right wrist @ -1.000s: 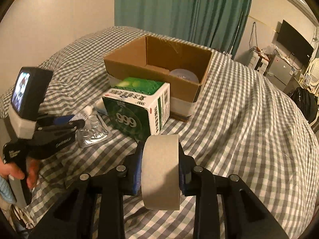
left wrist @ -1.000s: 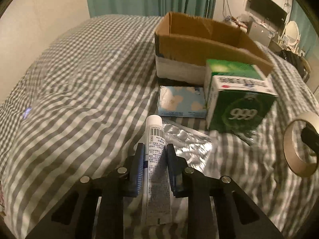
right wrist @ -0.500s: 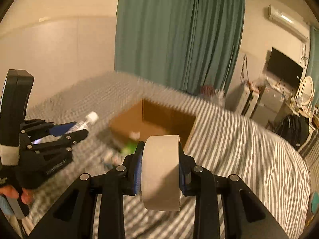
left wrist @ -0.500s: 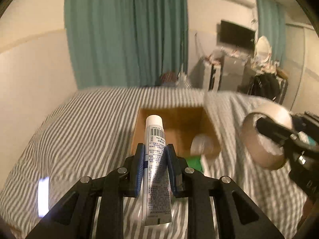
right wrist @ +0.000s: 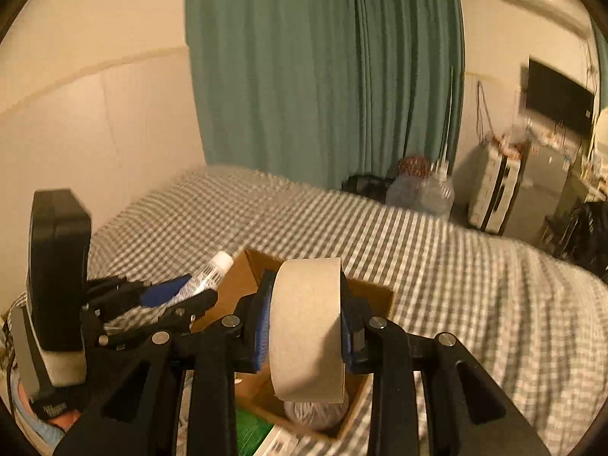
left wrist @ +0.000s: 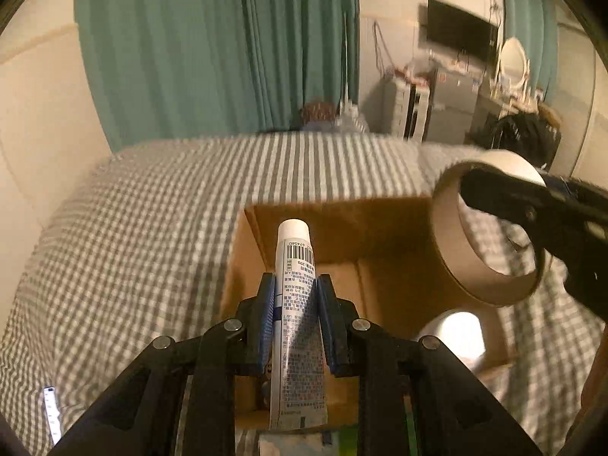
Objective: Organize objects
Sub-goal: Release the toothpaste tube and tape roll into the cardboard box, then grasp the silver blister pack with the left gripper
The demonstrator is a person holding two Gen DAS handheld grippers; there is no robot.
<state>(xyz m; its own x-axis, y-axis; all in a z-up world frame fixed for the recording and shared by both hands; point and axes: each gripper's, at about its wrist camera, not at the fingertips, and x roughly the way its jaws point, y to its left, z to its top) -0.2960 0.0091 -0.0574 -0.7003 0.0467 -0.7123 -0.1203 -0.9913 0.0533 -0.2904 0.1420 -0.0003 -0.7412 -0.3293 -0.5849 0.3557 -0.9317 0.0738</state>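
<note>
At the bottom centre of the left wrist view, a white tube (left wrist: 297,315) is clamped between the blue pads of the left gripper (left wrist: 294,319), its cap pointing up the frame over the open cardboard box (left wrist: 243,266). At the bottom centre of the right wrist view, a roll of tape (right wrist: 308,326) is gripped edge-on by the right gripper (right wrist: 306,328), also above the box. A pale round object (left wrist: 454,332) is seen inside the box at lower right of the left view. The box is set on a grey checked bedspread (left wrist: 125,243). Green curtains (left wrist: 212,45) are hung across the upper frame, and a dark screen (left wrist: 458,32) is mounted at upper right.
</note>
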